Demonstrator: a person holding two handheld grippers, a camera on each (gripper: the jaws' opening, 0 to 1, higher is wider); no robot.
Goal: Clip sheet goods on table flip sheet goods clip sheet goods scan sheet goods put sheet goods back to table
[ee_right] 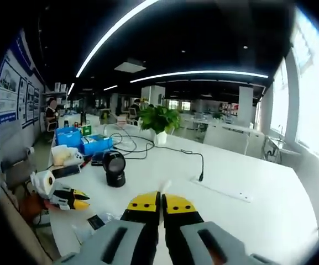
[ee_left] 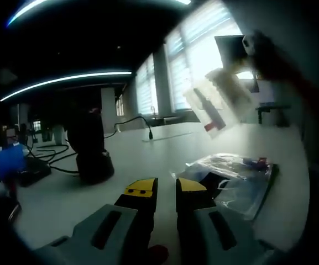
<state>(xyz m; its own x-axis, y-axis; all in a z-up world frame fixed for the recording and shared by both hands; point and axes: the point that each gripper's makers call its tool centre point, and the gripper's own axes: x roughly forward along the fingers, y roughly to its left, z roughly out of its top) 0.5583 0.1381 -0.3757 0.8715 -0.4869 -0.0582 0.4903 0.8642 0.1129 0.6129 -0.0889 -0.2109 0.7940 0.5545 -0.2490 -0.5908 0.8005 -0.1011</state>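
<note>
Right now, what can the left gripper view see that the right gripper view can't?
Left gripper view: a clear packet held up against the bright windows, and a pile of bagged sheet goods on the table beside the left gripper, whose jaws are slightly apart. Right gripper view: a potted plant, blue bins, and the right gripper, jaws closed on what looks like the packet's thin edge. Both: the black scanner and the white table.

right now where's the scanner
In the right gripper view the black scanner stands on the white table, left of centre, near the blue bins.
</note>
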